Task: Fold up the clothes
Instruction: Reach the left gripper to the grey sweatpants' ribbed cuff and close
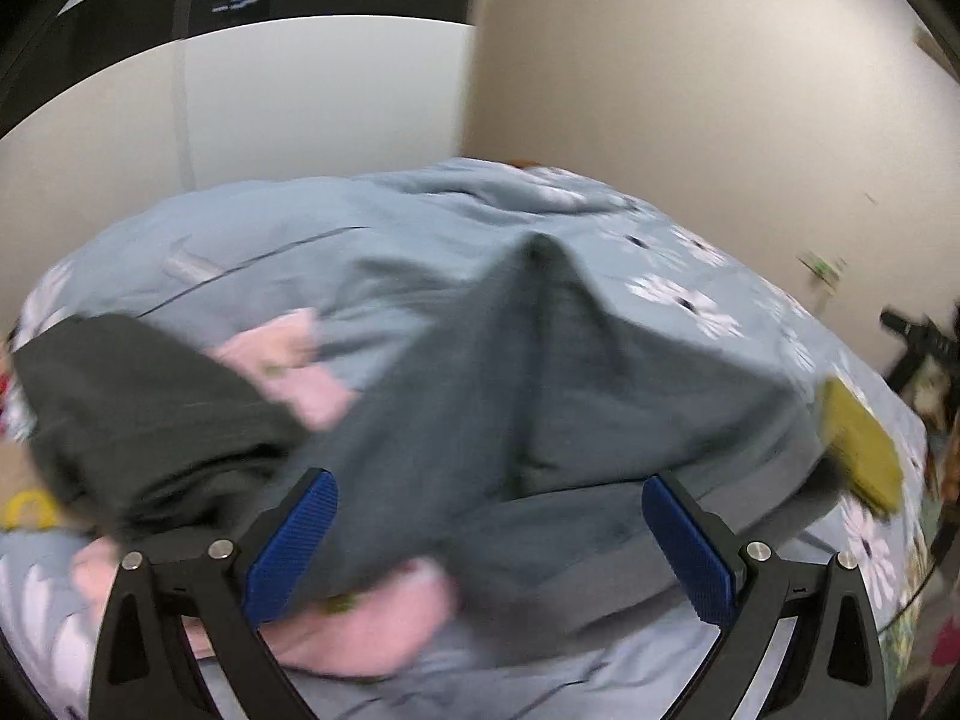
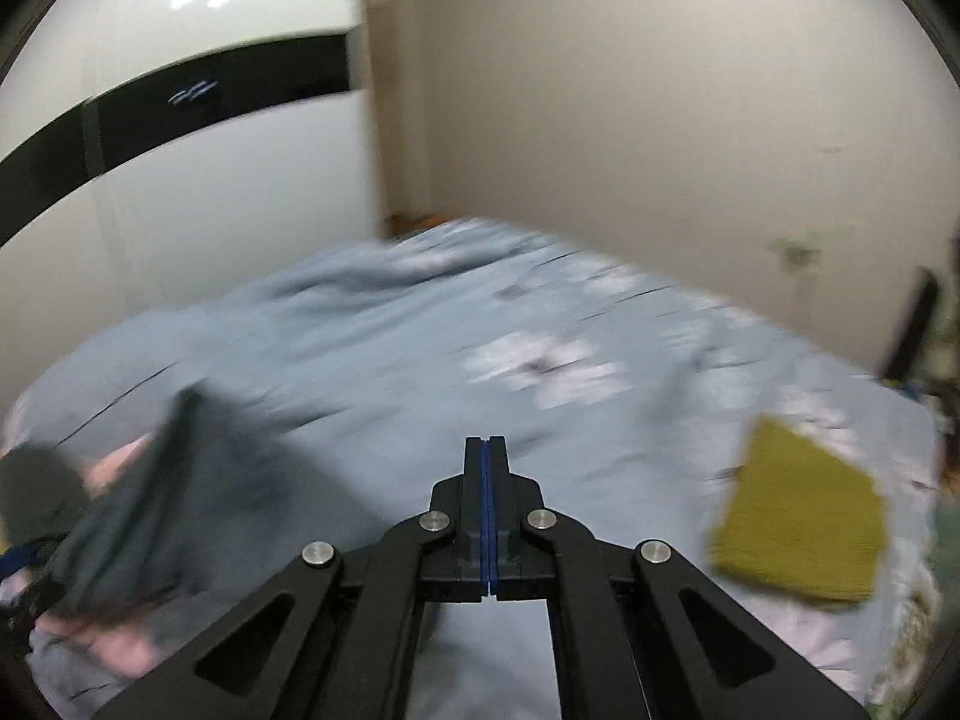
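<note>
1. Nearest the left wrist camera, the left gripper (image 1: 489, 540) has its blue-padded fingers (image 1: 294, 546) spread wide apart, holding nothing. They hover just over a rumpled grey-blue garment (image 1: 540, 372).
2. Nearest the right wrist camera, the right gripper (image 2: 487, 450) has its fingers pressed flat together, with no cloth between them. It points out over bare bedding.
3. The grey-blue garment lies on the bed (image 1: 420, 222), bunched and peaked up in the middle, not yet flattened. In the right view it sits off to the left of the closed gripper, well apart from it.
4. Beside the garment, to its left, lies a darker garment (image 1: 138, 396), with pink cloth (image 1: 312, 372) partly showing under both.
5. Further right on the floral bedcover rests a mustard-yellow folded cloth (image 2: 798, 516), apparently already folded and set aside.
6. Beyond the bed stand a white wardrobe (image 2: 180, 192) with a black band and a plain wall.
7. Judgement: the step looks like picking up the next garment. The next move calls for closing the left fingers on an edge, while the right gripper opens and reaches across.
</note>
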`<control>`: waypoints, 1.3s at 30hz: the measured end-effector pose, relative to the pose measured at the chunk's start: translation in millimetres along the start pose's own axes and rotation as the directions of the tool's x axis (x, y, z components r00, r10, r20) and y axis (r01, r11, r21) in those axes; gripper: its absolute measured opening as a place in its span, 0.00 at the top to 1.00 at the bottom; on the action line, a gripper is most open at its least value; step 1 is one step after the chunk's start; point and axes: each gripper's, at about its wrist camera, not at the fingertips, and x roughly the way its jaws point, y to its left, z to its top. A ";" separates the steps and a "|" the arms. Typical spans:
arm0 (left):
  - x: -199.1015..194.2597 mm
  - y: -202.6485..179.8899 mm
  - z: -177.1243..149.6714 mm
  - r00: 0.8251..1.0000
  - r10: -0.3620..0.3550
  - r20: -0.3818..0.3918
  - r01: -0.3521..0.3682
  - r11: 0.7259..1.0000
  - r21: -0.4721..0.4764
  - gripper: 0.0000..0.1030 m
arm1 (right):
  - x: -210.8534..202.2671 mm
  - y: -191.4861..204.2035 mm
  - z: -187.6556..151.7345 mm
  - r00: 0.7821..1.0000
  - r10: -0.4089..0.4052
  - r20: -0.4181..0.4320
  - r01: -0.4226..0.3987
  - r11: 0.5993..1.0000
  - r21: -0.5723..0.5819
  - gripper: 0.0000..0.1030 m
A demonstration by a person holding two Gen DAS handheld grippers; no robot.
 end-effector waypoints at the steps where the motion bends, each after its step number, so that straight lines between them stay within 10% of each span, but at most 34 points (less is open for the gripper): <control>1: 6.5 -13.6 -0.5 1.000 -0.025 -0.013 0.025 0.999 0.024 0.00 | -2.7 -21.3 1.8 1.000 0.001 -0.005 0.000 0.999 0.042 1.00; 8: 45.3 -86.6 -25.3 0.986 -0.078 -0.145 0.107 0.974 0.200 0.00 | 23.4 -42.9 -32.0 0.989 0.069 -0.134 -0.064 0.997 0.044 1.00; 22: 95.1 -225.6 -91.7 0.978 0.008 -0.210 0.136 0.737 0.662 0.00 | 38.1 -70.1 -98.9 0.940 0.212 -0.267 -0.163 0.967 0.196 0.98; 31: 122.5 -251.7 -119.2 0.957 0.076 -0.281 0.157 0.678 0.718 0.01 | 41.3 -94.4 -127.7 0.913 0.282 -0.294 -0.183 0.929 0.323 0.95; 39: 136.6 -231.1 -106.4 0.945 0.094 -0.315 0.124 0.785 0.607 0.18 | 46.4 -85.8 -140.8 0.883 0.336 -0.328 -0.223 0.915 0.336 0.94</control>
